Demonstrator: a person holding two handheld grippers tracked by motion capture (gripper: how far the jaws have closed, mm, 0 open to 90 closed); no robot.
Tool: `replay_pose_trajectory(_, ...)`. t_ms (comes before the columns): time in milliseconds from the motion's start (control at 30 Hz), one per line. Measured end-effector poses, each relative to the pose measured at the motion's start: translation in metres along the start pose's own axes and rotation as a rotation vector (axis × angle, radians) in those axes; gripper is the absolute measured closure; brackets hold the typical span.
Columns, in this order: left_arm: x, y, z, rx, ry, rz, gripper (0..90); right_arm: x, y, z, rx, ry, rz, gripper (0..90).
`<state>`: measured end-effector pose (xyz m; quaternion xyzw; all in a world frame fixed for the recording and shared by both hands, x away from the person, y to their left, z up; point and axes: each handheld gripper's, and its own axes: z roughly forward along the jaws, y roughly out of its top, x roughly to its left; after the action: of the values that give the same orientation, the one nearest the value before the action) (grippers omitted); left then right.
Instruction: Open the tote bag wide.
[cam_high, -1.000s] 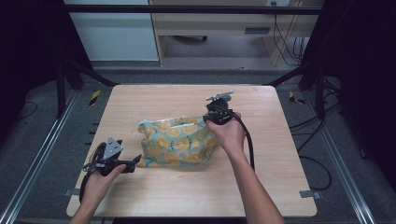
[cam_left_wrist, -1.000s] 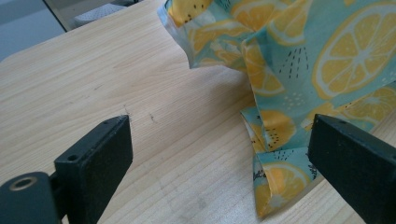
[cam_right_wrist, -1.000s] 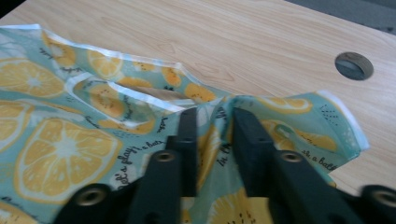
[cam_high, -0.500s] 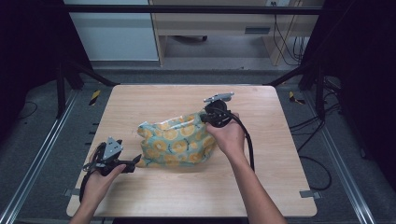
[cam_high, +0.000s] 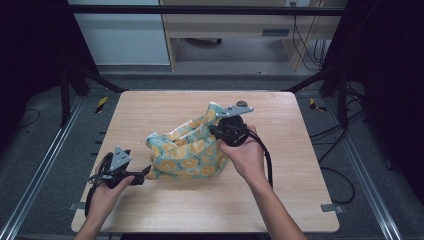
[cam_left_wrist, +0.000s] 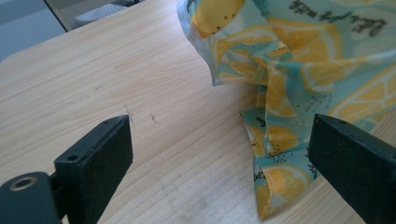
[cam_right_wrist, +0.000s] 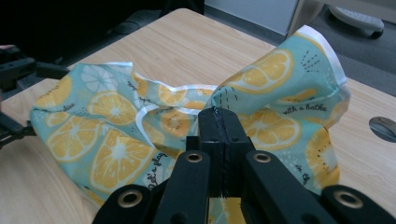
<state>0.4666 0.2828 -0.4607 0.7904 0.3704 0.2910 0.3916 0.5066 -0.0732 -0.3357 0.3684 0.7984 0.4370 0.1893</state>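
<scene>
Item: lemon-print cloth (cam_high: 187, 152) — teal fabric with orange-yellow citrus slices and a white hem, lying crumpled near the middle of the wooden worktop (cam_high: 150, 107).

Change since a second ago: the right gripper (cam_high: 226, 131) has risen and drawn back toward the far right, taking one corner of the cloth with it. What lay low and bunched now stands as a peak on that side, the rest trailing down to the worktop.

Right gripper: jaws clenched on a fold of the cloth, as the right gripper view shows (cam_right_wrist: 223, 140) — fabric pinched between the two black pads.

Left gripper (cam_high: 139, 176): resting low at the near left, jaws released and spread wide; in the left gripper view the near edge of the cloth (cam_left_wrist: 280, 154) lies between them, ungrasped.

Assessment: the lift seems to be opening the heap out. A second corner remains to be taken, probably by the left gripper, before the cloth can be spread or folded.
</scene>
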Motion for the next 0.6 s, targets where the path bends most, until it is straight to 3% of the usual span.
replay_pose_trajectory(300,0.003,-0.001,-0.001,-0.008,0.004,-0.016,6.3,0.018,-0.013,-0.016,-0.033,0.027,-0.058,89.8)
replay_pose_trajectory(467,0.006,-0.001,-0.004,-0.014,0.020,-0.034,6.3,0.026,-0.031,-0.025,-0.053,0.057,-0.068,89.8)
replay_pose_trajectory(600,0.007,-0.001,-0.004,-0.016,0.022,-0.042,6.4,0.030,-0.043,-0.030,-0.053,0.054,-0.072,89.7)
